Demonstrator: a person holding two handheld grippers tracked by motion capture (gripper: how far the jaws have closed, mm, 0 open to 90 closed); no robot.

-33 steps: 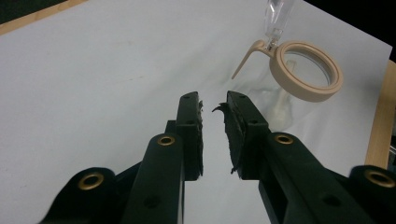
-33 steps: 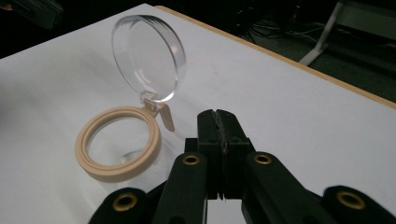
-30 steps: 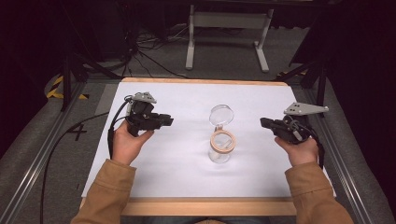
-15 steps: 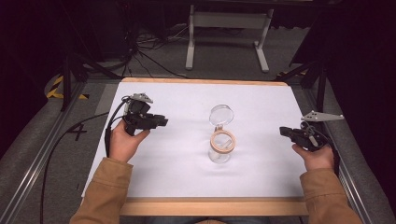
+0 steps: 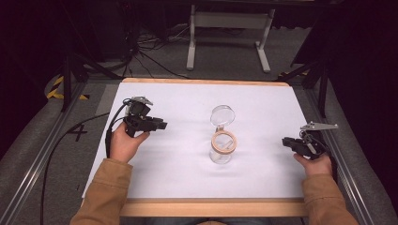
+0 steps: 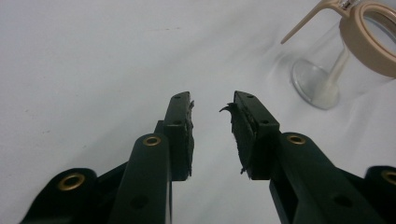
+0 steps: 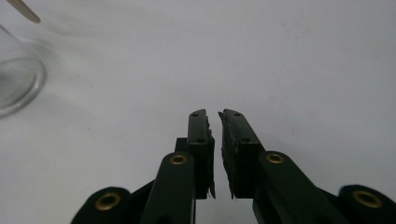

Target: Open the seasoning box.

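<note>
Dark floor with loose cables and the legs of a metal stand (image 5: pixel 230 28) lies beyond the far edge of the table (image 5: pixel 202 206), whose wooden rim frames a plain white sheet that looks smooth and matte, with a few soft creases near the middle. On that sheet, about midway between the two hands, stands a clear glass jar (image 5: pixel 221 149) with a tan ring at its mouth and a hinged round lid (image 5: pixel 221 115) swung open and standing up behind it; the left gripper view shows its glass base and tan collar (image 6: pixel 369 42) up close. It is probably light but rigid, brittle and slick on the bare glass, so the tan collar or the hinge side looks the safer place to take hold, with the other hand steadying the body low down; the raised lid may make it a little top-heavy. The left gripper (image 5: pixel 158 125) is held above the sheet, well left of the jar, jaws apart and empty. The right gripper (image 5: pixel 287 142) sits near the right edge, jaws nearly together with a thin gap showing, holding nothing.
</note>
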